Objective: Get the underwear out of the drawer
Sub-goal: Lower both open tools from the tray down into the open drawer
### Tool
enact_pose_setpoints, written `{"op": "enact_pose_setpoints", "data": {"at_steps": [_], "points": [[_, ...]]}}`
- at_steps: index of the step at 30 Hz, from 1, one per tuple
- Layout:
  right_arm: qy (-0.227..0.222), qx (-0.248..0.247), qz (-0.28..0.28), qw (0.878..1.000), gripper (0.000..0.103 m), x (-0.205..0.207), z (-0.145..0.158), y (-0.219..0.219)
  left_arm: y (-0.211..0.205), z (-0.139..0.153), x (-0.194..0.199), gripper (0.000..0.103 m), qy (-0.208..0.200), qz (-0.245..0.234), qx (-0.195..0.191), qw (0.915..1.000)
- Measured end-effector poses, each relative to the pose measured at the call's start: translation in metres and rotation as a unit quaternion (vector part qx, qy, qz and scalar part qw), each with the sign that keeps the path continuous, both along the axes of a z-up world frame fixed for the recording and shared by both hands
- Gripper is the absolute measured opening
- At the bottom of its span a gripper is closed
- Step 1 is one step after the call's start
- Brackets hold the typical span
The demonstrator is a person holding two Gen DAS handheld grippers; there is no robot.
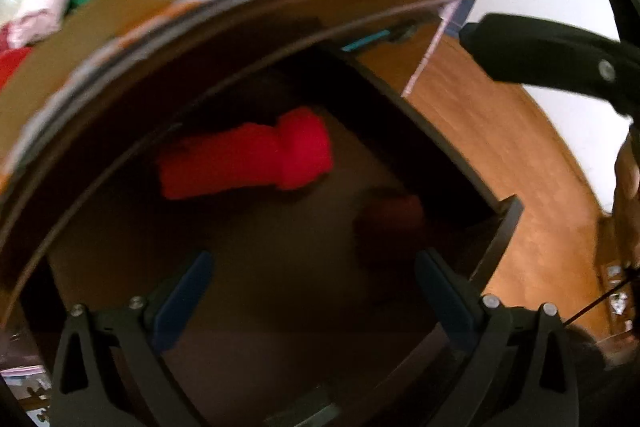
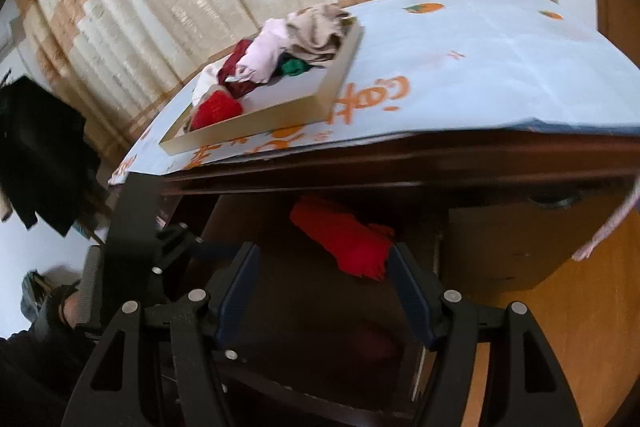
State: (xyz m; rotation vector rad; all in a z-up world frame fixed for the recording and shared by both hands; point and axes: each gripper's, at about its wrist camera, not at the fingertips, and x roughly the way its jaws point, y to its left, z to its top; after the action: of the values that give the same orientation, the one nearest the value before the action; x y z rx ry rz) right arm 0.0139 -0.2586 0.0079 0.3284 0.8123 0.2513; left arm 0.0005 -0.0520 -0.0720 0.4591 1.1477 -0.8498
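Left wrist view: left gripper (image 1: pixel 314 293), fingers spread and empty, hangs over the open drawer (image 1: pixel 496 239); red underwear (image 1: pixel 244 159) lies at eleven o'clock. Right gripper (image 2: pixel 324 291) is spread, empty.

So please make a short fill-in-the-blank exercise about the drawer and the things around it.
1. The rolled garment in the open drawer is bright ____.
2. Both claws, left and right, hold ____.
3. The tray of clothes stands on the ____ tablecloth.

Missing words: red; nothing; light blue
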Motion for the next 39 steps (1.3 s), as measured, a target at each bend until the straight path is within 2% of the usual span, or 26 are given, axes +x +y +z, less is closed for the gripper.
{"op": "enact_pose_setpoints", "data": {"at_steps": [4,6,9,15,18,19,20,22,23,24,31,35,39], "points": [[-0.001,0.008,-0.016,1.0,0.069,-0.008,-0.003,-0.016,-0.024,-0.013,0.0,0.101,0.04,-0.013,0.005,0.9991],[-0.001,0.01,-0.022,1.0,0.069,-0.01,-0.004,-0.023,-0.035,-0.021,0.0,0.097,0.066,-0.016,0.003,0.9977],[-0.002,0.015,-0.028,0.999,0.069,-0.012,-0.006,-0.03,-0.047,-0.035,0.0,0.095,0.117,-0.021,-0.001,0.9929],[-0.005,0.021,-0.033,0.999,0.069,-0.013,-0.007,-0.04,-0.064,-0.06,-0.003,0.093,0.169,-0.024,0.031,0.9848],[-0.009,0.019,-0.036,0.999,0.069,-0.014,-0.005,-0.043,-0.067,-0.069,-0.001,0.09,0.197,-0.01,0.027,0.9799],[-0.011,0.017,-0.037,0.999,0.069,-0.014,-0.004,-0.044,-0.067,-0.071,-0.001,0.085,0.199,-0.006,0.03,0.9795],[-0.012,0.015,-0.038,0.999,0.069,-0.014,-0.004,-0.044,-0.067,-0.074,-0.001,0.073,0.196,-0.004,0.037,0.98],[-0.012,0.01,-0.038,0.999,0.069,-0.013,-0.004,-0.045,-0.063,-0.076,-0.002,0.068,0.207,0.001,0.027,0.9779],[-0.011,0.009,-0.039,0.999,0.069,-0.012,-0.005,-0.045,-0.062,-0.073,0.001,0.053,0.205,0.004,0.022,0.9785],[-0.01,0.008,-0.04,0.999,0.069,-0.012,-0.006,-0.046,-0.062,-0.072,0.0,0.046,0.202,0.0,0.024,0.9792],[0.012,0.006,-0.032,0.999,0.069,0.006,-0.024,-0.039,-0.042,-0.065,0.0,0.039,0.195,0.018,0.008,0.9806],[0.03,-0.001,-0.01,0.999,0.069,0.023,-0.036,-0.024,-0.023,-0.064,0.009,0.038,0.184,0.037,0.0,0.9821],[0.056,-0.017,0.028,0.998,0.069,0.044,-0.048,-0.002,0.014,-0.056,0.011,0.038,0.169,0.069,-0.011,0.9831]]}}
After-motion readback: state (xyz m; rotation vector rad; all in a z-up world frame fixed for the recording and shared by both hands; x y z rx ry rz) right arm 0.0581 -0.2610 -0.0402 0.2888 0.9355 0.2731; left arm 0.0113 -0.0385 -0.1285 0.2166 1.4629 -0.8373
